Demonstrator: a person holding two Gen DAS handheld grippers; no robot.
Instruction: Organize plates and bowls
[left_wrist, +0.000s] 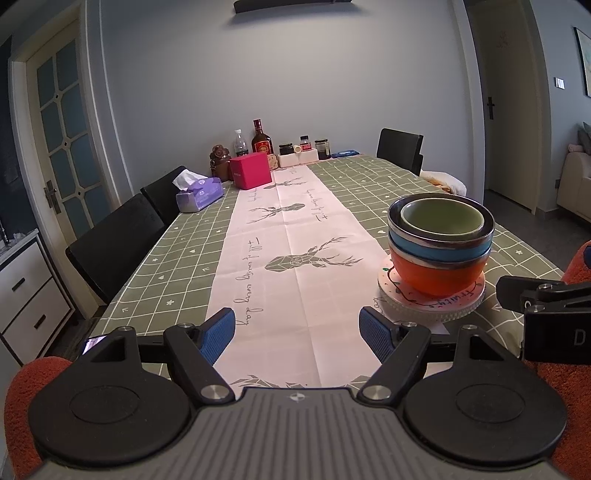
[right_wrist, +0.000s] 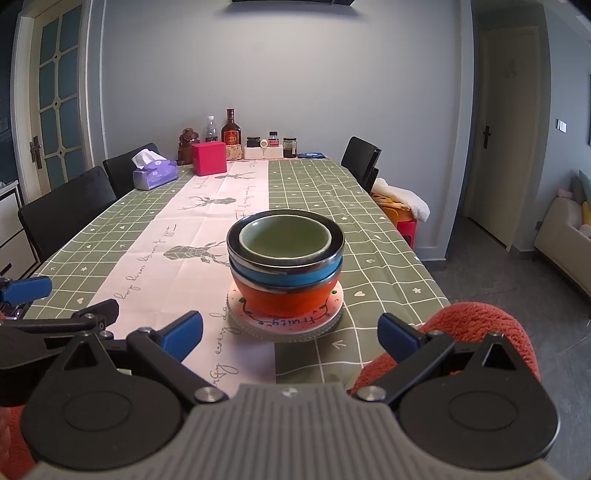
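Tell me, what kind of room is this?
Most likely a home dining room. A long table with a green checked cloth has black chairs pulled up to it, stacked bowls sit on plates, and bottles and a tissue box stand at the far end.

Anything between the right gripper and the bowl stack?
No: in the right wrist view, only bare tablecloth lies between the open right gripper and the bowl stack.

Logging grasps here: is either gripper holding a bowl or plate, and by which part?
Nothing is held. The left gripper and right gripper are both open and empty, short of the bowl stack.
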